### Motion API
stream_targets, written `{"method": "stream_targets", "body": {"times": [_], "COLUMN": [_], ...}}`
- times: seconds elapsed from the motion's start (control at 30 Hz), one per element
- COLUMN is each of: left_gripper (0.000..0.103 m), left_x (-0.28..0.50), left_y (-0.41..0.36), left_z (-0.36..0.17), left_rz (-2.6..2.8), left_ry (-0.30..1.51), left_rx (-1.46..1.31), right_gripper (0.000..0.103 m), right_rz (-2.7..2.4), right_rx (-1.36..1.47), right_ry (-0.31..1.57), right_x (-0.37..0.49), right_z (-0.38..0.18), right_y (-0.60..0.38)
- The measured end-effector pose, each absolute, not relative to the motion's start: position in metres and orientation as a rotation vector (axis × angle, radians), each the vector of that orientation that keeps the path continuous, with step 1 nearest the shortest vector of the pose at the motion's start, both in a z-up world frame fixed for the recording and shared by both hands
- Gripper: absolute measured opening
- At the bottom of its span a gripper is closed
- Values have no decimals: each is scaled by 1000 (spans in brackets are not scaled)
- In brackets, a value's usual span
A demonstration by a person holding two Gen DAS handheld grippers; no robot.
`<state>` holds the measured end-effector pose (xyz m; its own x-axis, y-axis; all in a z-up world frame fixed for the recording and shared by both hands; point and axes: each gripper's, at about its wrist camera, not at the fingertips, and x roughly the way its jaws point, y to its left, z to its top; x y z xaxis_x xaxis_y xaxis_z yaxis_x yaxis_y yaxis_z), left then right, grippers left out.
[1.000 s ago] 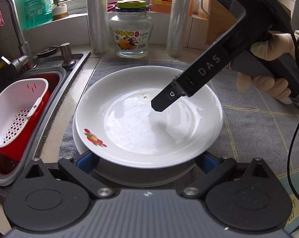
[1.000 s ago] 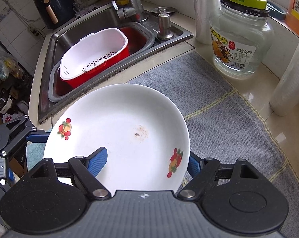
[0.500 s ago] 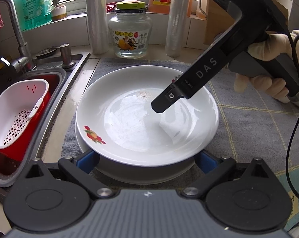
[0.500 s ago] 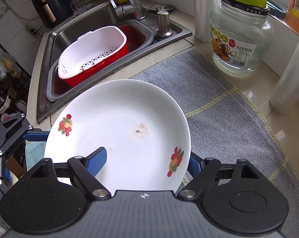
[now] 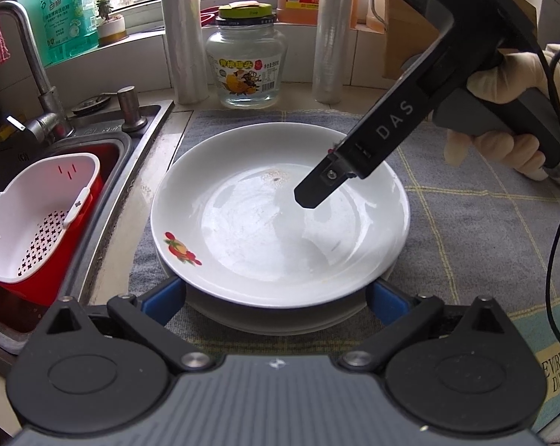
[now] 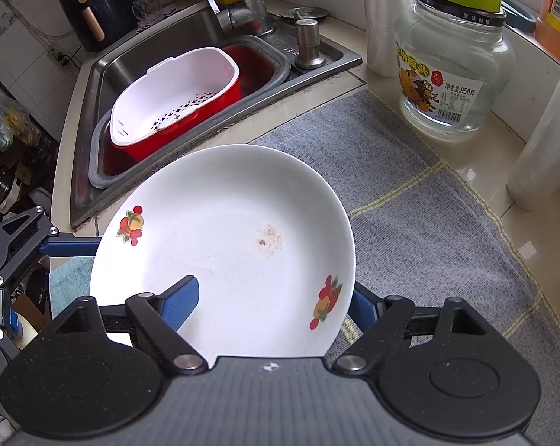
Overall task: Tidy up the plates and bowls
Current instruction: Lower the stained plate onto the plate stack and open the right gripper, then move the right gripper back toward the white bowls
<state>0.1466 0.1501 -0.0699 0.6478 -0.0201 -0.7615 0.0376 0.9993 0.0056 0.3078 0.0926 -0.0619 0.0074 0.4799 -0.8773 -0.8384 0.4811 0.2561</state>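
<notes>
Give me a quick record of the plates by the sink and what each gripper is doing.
top plate: white, fruit decals, brown specks; stacked on lower plate
surface: grey mat beside sink
right gripper: jaws opening, top plate's rim between them
left gripper: fingers flank the stack; contact unclear

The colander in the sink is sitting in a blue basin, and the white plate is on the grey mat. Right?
One slip: the left wrist view shows the white colander sitting in a red basin, not a blue one. The white plate is over the grey mat, stacked on another plate.
</notes>
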Motion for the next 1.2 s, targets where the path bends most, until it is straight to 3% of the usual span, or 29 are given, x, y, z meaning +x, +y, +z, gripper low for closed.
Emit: {"method": "stream_targets", "body": {"times": [0.33,0.5,0.87,1.07,1.2], "left_gripper": [102,102,102,102,102], "left_x": [143,137,129,123,124], "left_y": [151,153,149,149,149], "left_z": [-74,-62,-49,-38,-35], "left_rz": [-45,-59,-6,66,58], "left_ry": [888,836,791,724,709], "left_rx": [41,26,75,101,116], "right_gripper": [90,103,103,103,103], "right_rz": [1055,1070,997,827,742], "right_rx": [-391,-381,-428,-506,-490], "right_ry": [1152,1119,1010,794,749], "right_x": [306,299,277,248,227], "right_z": [-60,-53,-36,-19,-18], "right_y": [93,91,82,62,42]}}
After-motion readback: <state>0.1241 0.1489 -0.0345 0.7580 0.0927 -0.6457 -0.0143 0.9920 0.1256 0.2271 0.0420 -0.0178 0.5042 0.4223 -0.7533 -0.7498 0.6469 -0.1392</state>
